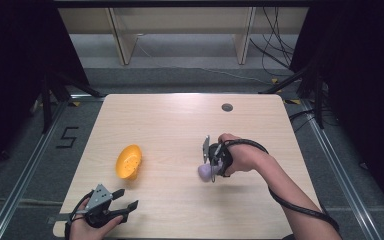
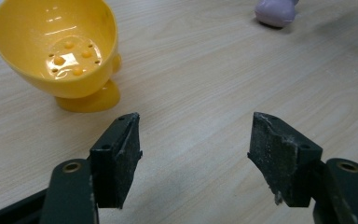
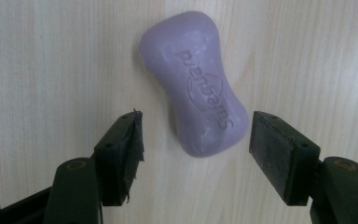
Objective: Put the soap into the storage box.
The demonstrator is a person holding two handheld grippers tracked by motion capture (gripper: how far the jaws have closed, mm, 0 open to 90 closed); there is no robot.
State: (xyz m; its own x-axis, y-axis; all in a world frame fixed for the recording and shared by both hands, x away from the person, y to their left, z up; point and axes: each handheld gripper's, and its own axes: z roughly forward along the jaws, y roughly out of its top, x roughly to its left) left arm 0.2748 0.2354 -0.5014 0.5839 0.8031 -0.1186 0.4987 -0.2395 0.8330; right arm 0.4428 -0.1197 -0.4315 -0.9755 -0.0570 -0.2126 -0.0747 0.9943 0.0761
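A lilac soap bar [image 3: 195, 88], waisted in the middle with embossed lettering on top, lies flat on the wooden surface [image 1: 180, 125], its long axis running lengthwise between the right tool's [image 3: 196, 140] spread jaws. Left of the soap sits a tilted yellow perforated cup [image 1: 129, 161]. Nearer the person from that cup, the left tool [image 1: 125, 199] hovers, jaws apart and holding nothing.

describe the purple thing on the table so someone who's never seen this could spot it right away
Start at the light wooden table and look right of its centre, just under the right gripper. The purple soap bar lies flat there, between that gripper's open fingers. Unlike the tipped yellow bowl farther left, it is a solid, waisted lilac bar with embossed lettering.
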